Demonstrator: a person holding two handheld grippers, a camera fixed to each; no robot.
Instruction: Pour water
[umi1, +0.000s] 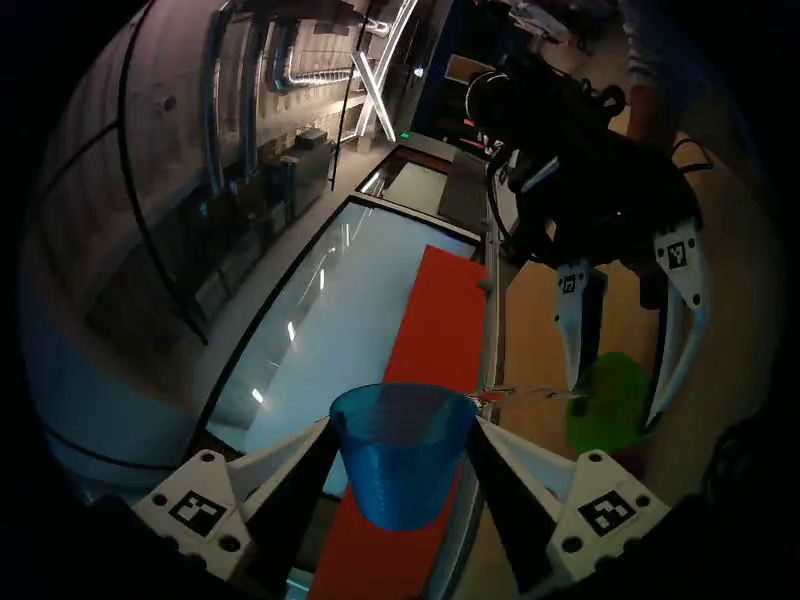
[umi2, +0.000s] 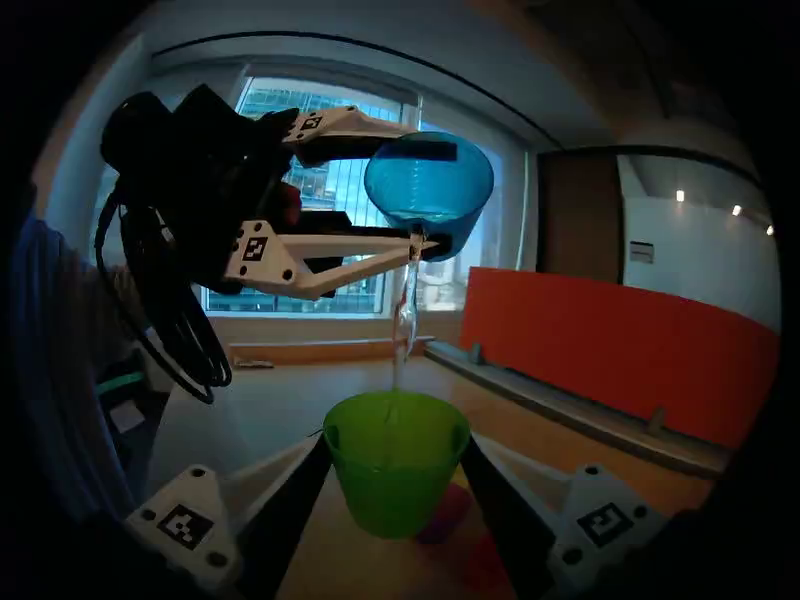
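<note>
Two cups, left gripper view: the blue cup (umi1: 403, 460) sits in the left gripper (umi1: 403, 425), jaws narrow and pressing on both its sides. The green cup (umi1: 603, 415) is lower and to the right, held in the right gripper (umi1: 614, 398).
Water, left gripper view: a thin stream (umi1: 528, 391) leaves the blue cup's rim toward the green cup.
Below, left gripper view: red panel (umi1: 440, 320) and wooden table (umi1: 530, 320) lie under the pour.
Risk, left gripper view: the stream is thin and long, so a small drift of either hand would likely put it on the table.
Cups, right gripper view: the green cup (umi2: 395, 475) is upright in the right gripper (umi2: 395, 445), jaws narrow and closed on its walls. The blue cup (umi2: 428, 185) is above it, tilted, in the left gripper (umi2: 415, 188).
Water, right gripper view: the stream (umi2: 403, 315) drops from the blue rim into the green cup's mouth, toward its middle.
Fill, right gripper view: cannot tell the level in the green cup.
Risk, right gripper view: more tilt could bring a surge that overshoots the far rim; less tilt could make water dribble down the blue wall. Both cups taper, so a loose squeeze could let one slip. An unseen level means a possible overflow.
Cable, right gripper view: a black cable (umi2: 175, 330) hangs by the left gripper, clear of the stream; a swing could snag it.
</note>
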